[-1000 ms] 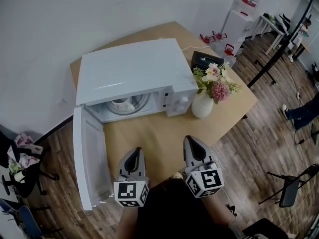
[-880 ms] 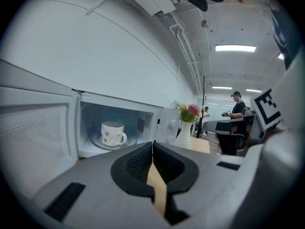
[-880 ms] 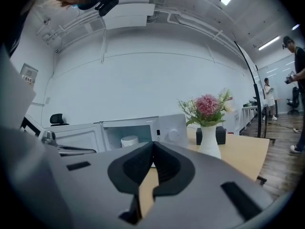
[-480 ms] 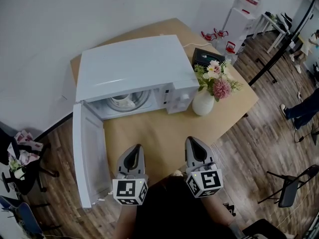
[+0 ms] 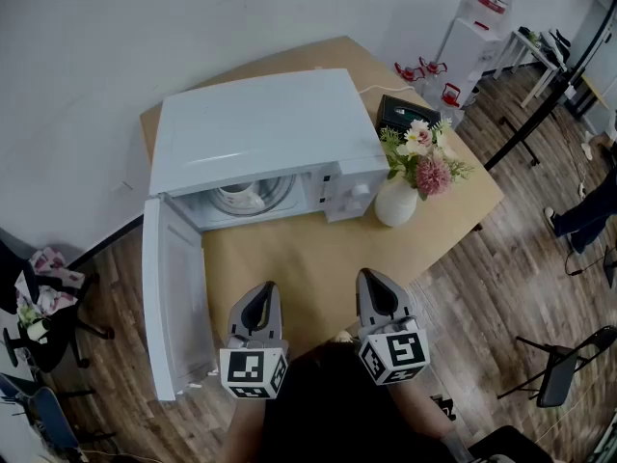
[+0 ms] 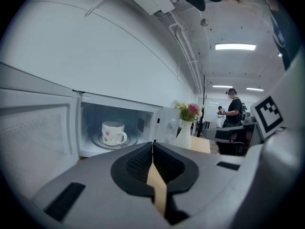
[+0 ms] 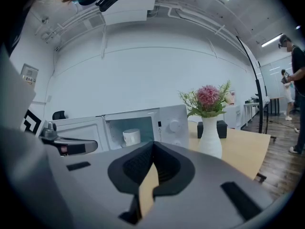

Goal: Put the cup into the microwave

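A white cup (image 6: 112,133) with small red marks stands on the turntable inside the white microwave (image 5: 260,133), whose door (image 5: 176,297) hangs wide open to the left. The cup (image 5: 238,199) shows through the opening from above, and the right gripper view also catches the cup (image 7: 131,136). My left gripper (image 5: 259,303) and right gripper (image 5: 374,288) hover side by side over the table's near edge, well short of the microwave. Both are shut with nothing between their jaws.
A white vase of pink and white flowers (image 5: 399,197) stands right of the microwave on the wooden table (image 5: 299,258). A black box (image 5: 405,114) lies behind it. A water dispenser (image 5: 472,27), folding chairs and people are off to the right.
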Action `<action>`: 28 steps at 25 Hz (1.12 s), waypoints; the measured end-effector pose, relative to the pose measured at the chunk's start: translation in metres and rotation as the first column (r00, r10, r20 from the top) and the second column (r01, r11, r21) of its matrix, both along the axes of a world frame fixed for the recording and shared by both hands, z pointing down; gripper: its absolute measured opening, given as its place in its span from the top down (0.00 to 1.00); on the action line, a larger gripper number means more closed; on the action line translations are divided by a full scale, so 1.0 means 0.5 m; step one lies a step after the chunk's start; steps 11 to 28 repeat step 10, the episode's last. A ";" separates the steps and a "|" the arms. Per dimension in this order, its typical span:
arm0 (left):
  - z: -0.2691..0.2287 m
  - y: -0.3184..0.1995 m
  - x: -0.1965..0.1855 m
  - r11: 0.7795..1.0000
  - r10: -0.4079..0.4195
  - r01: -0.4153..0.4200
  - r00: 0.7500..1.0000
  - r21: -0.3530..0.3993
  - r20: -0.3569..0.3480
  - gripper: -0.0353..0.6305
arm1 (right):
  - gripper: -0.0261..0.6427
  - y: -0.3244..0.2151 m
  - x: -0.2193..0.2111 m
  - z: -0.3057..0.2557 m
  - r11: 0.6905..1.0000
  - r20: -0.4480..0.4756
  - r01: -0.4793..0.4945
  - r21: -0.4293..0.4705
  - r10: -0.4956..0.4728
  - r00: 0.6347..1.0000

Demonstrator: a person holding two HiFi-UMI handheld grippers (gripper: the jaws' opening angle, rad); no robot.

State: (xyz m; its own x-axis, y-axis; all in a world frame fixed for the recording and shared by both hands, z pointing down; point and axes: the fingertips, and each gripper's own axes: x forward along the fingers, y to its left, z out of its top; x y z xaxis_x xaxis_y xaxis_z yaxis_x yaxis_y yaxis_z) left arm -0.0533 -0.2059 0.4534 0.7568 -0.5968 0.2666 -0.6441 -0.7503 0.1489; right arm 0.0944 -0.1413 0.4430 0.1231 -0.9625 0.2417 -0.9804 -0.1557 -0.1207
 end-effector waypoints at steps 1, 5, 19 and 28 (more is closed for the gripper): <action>0.000 -0.001 0.000 1.000 -0.002 0.002 1.000 0.001 0.000 0.94 | 0.97 -0.001 -0.001 0.001 1.000 0.000 0.002 -0.001 -0.002 1.000; 0.000 -0.001 0.000 1.000 -0.005 0.005 1.000 0.001 -0.001 0.94 | 0.97 -0.001 0.000 0.004 1.000 -0.001 0.005 -0.008 -0.005 1.000; 0.002 0.002 0.004 1.000 0.001 -0.001 1.000 0.003 0.003 0.94 | 0.97 0.001 0.000 0.010 1.000 0.000 0.009 -0.014 -0.009 1.000; 0.002 0.002 0.004 1.000 0.001 -0.001 1.000 0.003 0.003 0.94 | 0.97 0.001 0.000 0.010 1.000 0.000 0.009 -0.014 -0.009 1.000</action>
